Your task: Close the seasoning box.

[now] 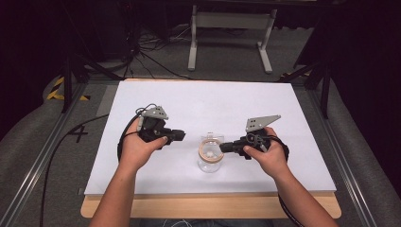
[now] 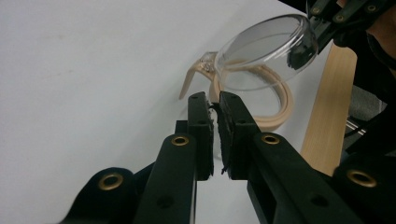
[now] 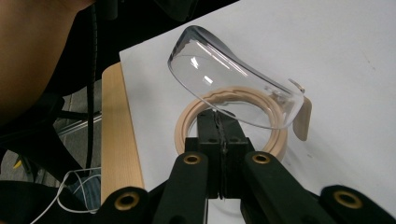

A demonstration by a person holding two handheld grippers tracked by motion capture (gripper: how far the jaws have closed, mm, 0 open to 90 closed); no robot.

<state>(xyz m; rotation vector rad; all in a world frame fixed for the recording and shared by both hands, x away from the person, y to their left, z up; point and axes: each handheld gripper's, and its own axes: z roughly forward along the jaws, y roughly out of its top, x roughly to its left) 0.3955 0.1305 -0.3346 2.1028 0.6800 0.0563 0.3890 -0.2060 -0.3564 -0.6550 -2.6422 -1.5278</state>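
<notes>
Left gripper [image 1: 178, 135]: left of the glass jar [image 1: 209, 162], apart from it, jaws pressed nearly together on nothing; apparently waiting.
Glass jar: on the white board [image 1: 156, 101], near its front edge, between both grippers.
Clear lid [image 3: 233, 88]: hinged open above the jar's tan sealing ring [image 3: 187, 121].
Right gripper [image 1: 224, 147]: right of the jar, jaws clamped on the lid's edge, likely holding it open.

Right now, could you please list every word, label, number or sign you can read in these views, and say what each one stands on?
"4": a dark handwritten mark on the grey floor left of the white table, in the high view.
The clear lid, the beige ring and both grippers, left gripper and right gripper, carry no readable text.
</notes>
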